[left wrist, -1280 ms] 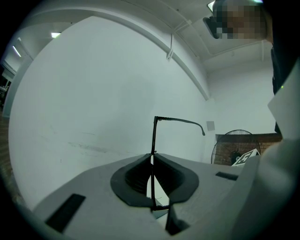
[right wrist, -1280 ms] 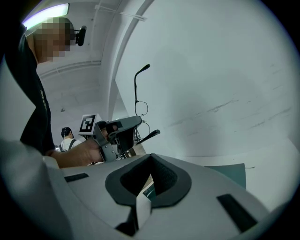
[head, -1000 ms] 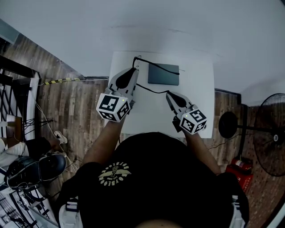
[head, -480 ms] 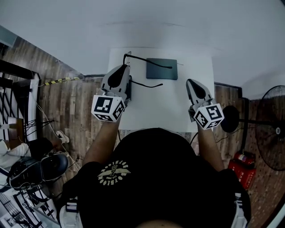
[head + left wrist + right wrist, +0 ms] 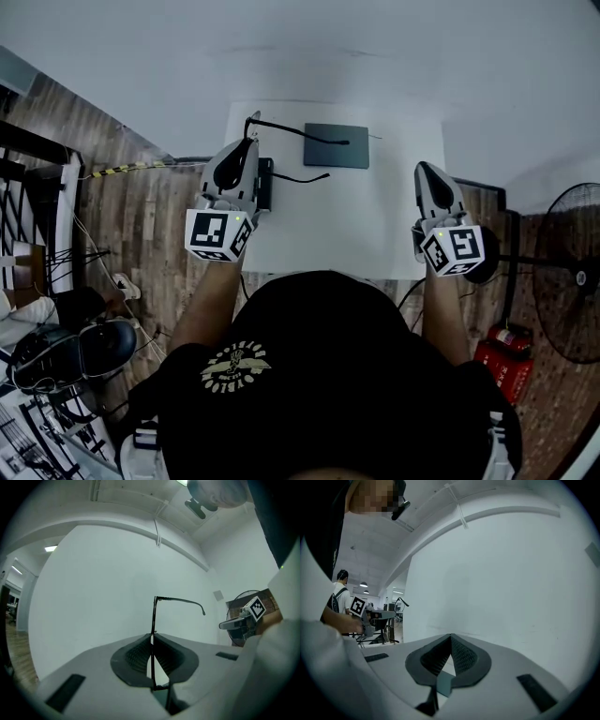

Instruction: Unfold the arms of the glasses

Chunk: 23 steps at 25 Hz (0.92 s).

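The black glasses hang above the white table, and my left gripper is shut on their front frame. In the left gripper view the frame stands edge-on between the pads, and one arm sticks out to the right at the top. From the head view both arms reach right, toward the dark case. My right gripper hovers at the table's right edge, well away from the glasses. It is shut and holds nothing.
The flat dark case lies at the back of the table. A standing fan with its round base is to the right on the wooden floor. A railing and clutter are on the left. A white wall is ahead.
My right gripper has left the glasses' arm and moved right to the table's edge. The left gripper has shifted a little left with the glasses. Both arms now stand out.
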### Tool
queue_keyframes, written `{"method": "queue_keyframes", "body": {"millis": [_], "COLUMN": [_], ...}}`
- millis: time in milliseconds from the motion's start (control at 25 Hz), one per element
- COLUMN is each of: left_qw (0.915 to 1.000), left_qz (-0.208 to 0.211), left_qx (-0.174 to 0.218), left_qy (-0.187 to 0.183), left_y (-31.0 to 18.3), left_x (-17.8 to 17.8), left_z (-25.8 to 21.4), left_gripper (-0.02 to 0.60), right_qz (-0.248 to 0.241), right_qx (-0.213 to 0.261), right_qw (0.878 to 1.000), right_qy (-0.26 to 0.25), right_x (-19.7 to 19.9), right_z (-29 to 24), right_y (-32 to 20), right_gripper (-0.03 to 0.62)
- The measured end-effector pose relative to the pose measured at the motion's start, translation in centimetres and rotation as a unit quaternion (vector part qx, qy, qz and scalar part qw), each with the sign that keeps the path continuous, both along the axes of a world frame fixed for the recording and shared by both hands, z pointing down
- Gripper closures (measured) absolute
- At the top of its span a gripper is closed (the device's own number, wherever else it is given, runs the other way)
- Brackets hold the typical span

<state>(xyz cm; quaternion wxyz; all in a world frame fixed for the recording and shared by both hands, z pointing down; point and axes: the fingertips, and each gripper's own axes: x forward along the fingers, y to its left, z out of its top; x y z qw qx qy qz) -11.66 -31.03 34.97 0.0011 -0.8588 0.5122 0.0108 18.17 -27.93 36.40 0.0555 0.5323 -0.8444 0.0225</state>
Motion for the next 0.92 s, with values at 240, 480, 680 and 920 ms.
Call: {"method": "queue_keyframes", "body": {"millis": [240, 480, 680, 920], "left_qw": [0.9999, 0.9999, 0.9998, 0.9997], "left_qz": [-0.008, 0.002, 0.006, 0.009], "left_qx": [0.011, 0.003, 0.008, 0.012], "left_qy": [-0.011, -0.014, -0.015, -0.02], "left_y": [0.7, 1.8, 2.8, 4.7], "left_x": [0.4, 1.2, 2.0, 3.8], "left_z": [0.0, 0.5, 0.2, -0.1], "left_gripper": [0.56, 0.559, 0.56, 0.558], "right_qz": [-0.015, -0.026, -0.029, -0.032], "right_qx": [0.012, 0.021, 0.024, 0.023], "right_qw": [1.0, 0.999, 0.999, 0.999], "right_qy": [0.014, 0.017, 0.014, 0.012], "right_x": [-0.8, -1.4, -1.2, -0.2], "right_z": [-0.9, -1.3, -1.8, -1.8], "right_y": [0.7, 1.9, 3.1, 5.1], "right_gripper": [0.595, 0.595, 0.595, 0.595]}}
